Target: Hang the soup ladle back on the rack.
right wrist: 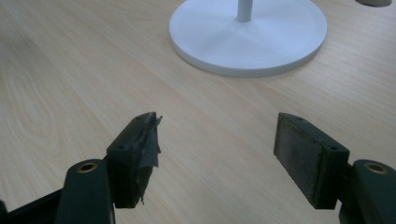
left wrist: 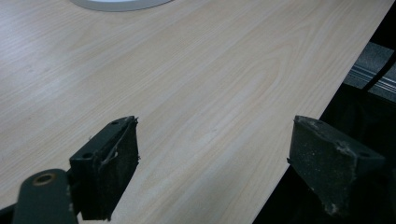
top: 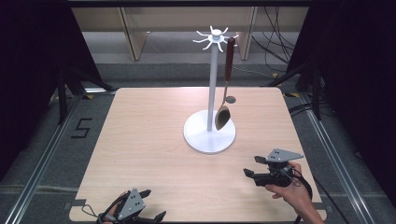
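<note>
In the high view a pale wooden tabletop (top: 149,140) sits on grey floor between dark curtains. A white stand (top: 212,112) rises right of its centre, and a spoon (top: 225,88) with a reddish-brown handle hangs from one of its top hooks, bowl down above the round base. The left gripper (top: 152,204) hovers at the near edge, jaws apart; the right gripper (top: 252,166) sits near the near right corner, probably open.

In the left gripper view the jaws stand wide apart over the tabletop's edge.

In the right gripper view the jaws stand wide apart, empty, facing the stand's base (right wrist: 247,35).
</note>
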The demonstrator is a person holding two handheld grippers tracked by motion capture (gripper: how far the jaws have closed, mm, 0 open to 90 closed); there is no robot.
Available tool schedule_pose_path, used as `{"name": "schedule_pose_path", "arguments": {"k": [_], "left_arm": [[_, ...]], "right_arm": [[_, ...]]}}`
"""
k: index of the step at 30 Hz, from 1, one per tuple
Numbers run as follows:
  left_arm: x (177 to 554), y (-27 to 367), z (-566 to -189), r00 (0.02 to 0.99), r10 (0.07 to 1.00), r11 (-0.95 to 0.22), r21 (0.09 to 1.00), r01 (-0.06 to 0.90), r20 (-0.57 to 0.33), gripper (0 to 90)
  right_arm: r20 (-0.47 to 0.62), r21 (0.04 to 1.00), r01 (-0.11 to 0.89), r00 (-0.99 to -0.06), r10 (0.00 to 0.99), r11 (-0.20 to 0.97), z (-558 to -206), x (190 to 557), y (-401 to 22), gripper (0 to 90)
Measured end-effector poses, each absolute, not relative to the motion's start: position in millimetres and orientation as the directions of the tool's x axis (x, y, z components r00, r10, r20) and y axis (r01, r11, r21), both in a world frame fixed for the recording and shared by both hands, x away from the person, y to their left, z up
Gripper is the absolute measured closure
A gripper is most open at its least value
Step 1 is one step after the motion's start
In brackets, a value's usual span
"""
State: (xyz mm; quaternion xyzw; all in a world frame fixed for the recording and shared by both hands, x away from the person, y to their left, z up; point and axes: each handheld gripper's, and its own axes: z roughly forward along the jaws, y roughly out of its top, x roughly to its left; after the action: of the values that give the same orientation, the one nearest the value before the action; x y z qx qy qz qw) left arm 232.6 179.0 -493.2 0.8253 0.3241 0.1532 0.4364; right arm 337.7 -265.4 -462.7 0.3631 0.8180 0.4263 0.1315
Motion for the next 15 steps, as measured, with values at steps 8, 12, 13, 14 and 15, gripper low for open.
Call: {"name": "schedule_pose_path", "arguments": {"k": [8,12,13,14,15], "left_arm": [[232.5,178.4,-493.5,0.742,0.67,-0.408,0.819,0.403,-0.032,15.2],[232.8,179.7,-492.6,0.746,0.666,-0.428,0.814,0.392,-0.009,15.3],[232.9,180.0,-492.6,0.745,0.667,-0.429,0.813,0.393,-0.009,15.2],[233.0,179.9,-492.9,0.744,0.668,-0.424,0.815,0.395,-0.013,15.2],[233.1,179.3,-493.6,0.747,0.665,-0.414,0.821,0.394,-0.023,15.2]], "right_arm": [[0.074,0.788,0.47,-0.715,0.695,0.399,-470.7,330.9,-266.2,29.4],[0.073,0.788,0.475,-0.705,0.706,0.392,-474.0,324.8,-265.3,28.8],[0.064,0.787,0.47,-0.707,0.704,0.4,-475.0,323.9,-265.3,28.8],[0.083,0.78,0.487,-0.703,0.706,0.394,-476.1,320.5,-263.8,28.7],[0.075,0.78,0.478,-0.712,0.698,0.404,-476.5,320.5,-264.4,28.6]]}}
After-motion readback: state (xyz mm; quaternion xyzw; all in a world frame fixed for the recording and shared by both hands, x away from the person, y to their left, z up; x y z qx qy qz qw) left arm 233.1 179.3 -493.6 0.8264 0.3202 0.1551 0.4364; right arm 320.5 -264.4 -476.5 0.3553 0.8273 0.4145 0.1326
